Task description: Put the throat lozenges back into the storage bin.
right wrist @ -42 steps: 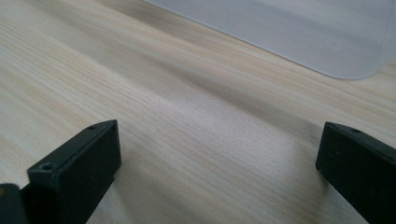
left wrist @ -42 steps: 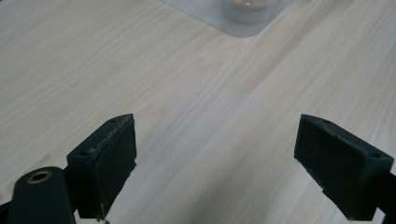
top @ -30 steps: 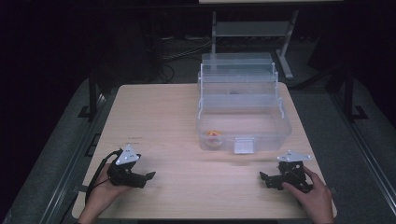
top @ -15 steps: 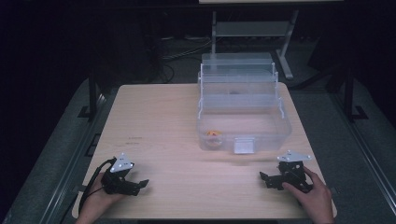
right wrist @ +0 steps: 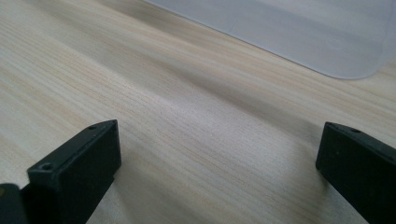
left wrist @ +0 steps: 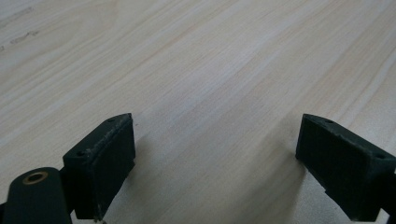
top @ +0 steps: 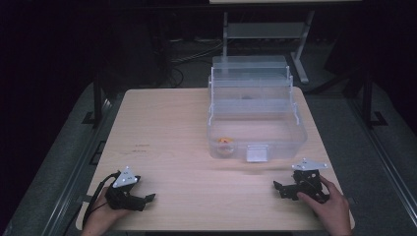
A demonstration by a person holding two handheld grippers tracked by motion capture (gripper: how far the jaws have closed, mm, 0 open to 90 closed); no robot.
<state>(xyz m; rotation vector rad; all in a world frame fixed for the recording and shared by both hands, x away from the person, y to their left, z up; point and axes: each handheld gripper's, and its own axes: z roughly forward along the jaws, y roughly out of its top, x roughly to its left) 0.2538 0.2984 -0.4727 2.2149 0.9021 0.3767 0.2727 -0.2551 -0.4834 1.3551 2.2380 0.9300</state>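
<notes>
Centrally placed: pale wooden table (top: 172,123), grain running lengthwise, dark floor and metal frames all round. Toward the far right of its top: clear plastic storage box (top: 255,123), lid thrown open and tiered trays stepped back behind the main tub, white latch (top: 257,153) on the near wall. Inside the tub, against the near-left corner: small orange object (top: 225,142), too small to identify. Seen again as a pale translucent wall at the upper right of the right gripper view: same box (right wrist: 299,32).

Near the front-left corner of the table, well apart from the box: left gripper (top: 147,198), held in a hand, grey three-cornered plate on top, cable looping back off the table edge. Jaws spread wide in the left gripper view (left wrist: 215,163), bare wood between them, nothing pinched.

Near the front-right edge, below and right of the box's near wall: right gripper (top: 278,187), grasped by a hand (top: 332,209), pointing left across the table. Jaws likewise spread wide in the right gripper view (right wrist: 219,163), bare grain between them, box just ahead and untouched.
</notes>
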